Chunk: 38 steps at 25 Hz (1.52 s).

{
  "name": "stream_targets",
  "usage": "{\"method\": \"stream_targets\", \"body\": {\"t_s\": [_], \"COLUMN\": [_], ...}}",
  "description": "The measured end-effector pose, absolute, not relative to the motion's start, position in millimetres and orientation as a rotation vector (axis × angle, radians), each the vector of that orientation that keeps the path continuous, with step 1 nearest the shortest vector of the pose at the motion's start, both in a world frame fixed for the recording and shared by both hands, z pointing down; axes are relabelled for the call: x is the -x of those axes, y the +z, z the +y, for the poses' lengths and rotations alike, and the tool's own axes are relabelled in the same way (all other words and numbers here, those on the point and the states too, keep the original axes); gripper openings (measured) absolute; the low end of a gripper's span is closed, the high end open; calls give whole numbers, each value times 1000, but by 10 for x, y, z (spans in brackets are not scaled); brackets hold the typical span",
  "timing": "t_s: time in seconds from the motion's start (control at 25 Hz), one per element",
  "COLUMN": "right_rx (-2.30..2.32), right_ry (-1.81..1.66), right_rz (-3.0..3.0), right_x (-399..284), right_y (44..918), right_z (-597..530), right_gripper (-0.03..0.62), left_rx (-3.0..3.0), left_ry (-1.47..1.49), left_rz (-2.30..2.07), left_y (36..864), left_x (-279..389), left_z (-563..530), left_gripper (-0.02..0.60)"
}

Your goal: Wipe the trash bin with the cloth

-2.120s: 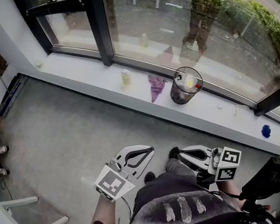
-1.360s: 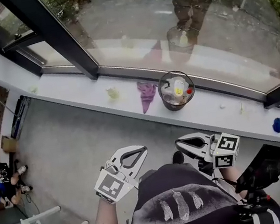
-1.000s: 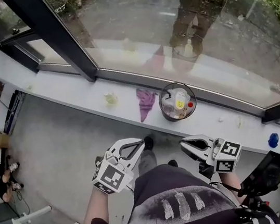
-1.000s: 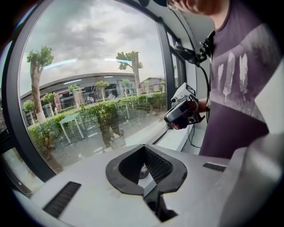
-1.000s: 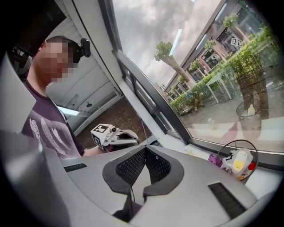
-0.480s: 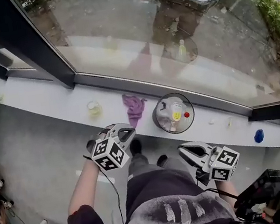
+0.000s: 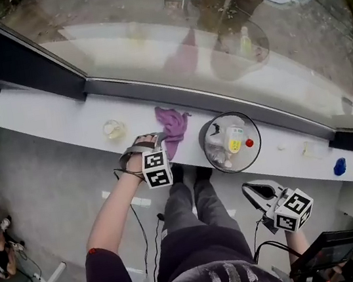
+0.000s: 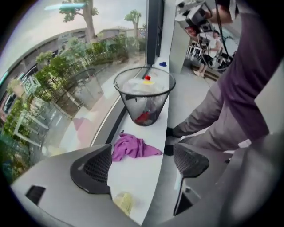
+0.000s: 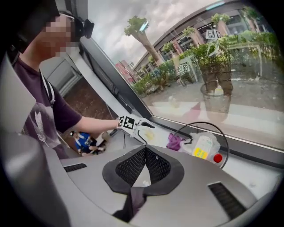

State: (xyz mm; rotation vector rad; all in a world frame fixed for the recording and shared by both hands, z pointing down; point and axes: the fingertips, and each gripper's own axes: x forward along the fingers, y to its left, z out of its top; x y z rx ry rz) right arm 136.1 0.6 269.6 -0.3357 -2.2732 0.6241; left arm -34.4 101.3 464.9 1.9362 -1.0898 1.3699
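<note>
The right gripper (image 7: 255, 191) hangs low by the person's thigh, short of the white sill (image 8: 133, 179), its fingers (image 9: 128, 168) pressed together with nothing in them. Farther out, the left gripper (image 8: 141, 163) points steeply down at the sill's front edge. Its fingers (image 8: 96, 167) have just been opening and stand wide apart, one over the sill and one past its edge, with only bare sill between them. The purple cloth (image 8: 131, 147) lies crumpled just ahead of those fingertips, untouched. Beyond it stands the black mesh trash bin (image 8: 153, 113), upright on the sill and lined with a clear bag of rubbish, close to the window (image 7: 212, 32).
</note>
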Motion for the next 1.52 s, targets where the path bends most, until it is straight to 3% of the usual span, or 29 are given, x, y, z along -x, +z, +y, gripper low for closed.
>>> {"method": "stream_targets", "body": {"t_s": [0.2, 0.56, 0.76, 0.84, 0.92, 0.96, 1.04, 1.2, 1.36, 1.52], "right_rx": [136, -94, -85, -81, -84, -88, -114, -221, -262, -328], "right_ry": [375, 166, 177, 209, 279, 324, 413, 701, 1001, 1241], "right_rz": [-2220, -2156, -2132, -2126, -2118, -2112, -2091, -2068, -2091, -2060], "right_x": [-1472, -1543, -1411, -1372, -1357, -1348, -1342, -1336, -1304, -1440], "right_y": [3326, 4027, 4289, 4388, 4451, 4470, 4498, 4533, 4501, 4544], "right_z": [-706, -1742, -1840, -1850, -1866, -1874, -1888, -1882, -1929, -1981], "right_gripper": [0, 2, 74, 75, 75, 75, 69, 41, 37, 55], "left_rx": [-1892, -1793, -1754, -1728, -1700, -1682, -1649, -1641, -1737, -1853], "left_ry": [1534, 1435, 1418, 1428, 1404, 1369, 1246, 863, 345, 160], "left_rz": [-995, -902, -907, -949, -1008, -1037, -1091, -1297, -1568, -1739], "left_y": [5451, 6698, 7008, 7063, 7052, 7036, 7000, 6589, 5547, 4723], "left_x": [496, 503, 534, 603, 641, 645, 601, 516, 558, 735], "left_z": [762, 565, 577, 593, 558, 534, 510, 470, 210, -9], "left_gripper": [411, 411, 407, 324, 235, 145, 100, 85, 84, 84]}}
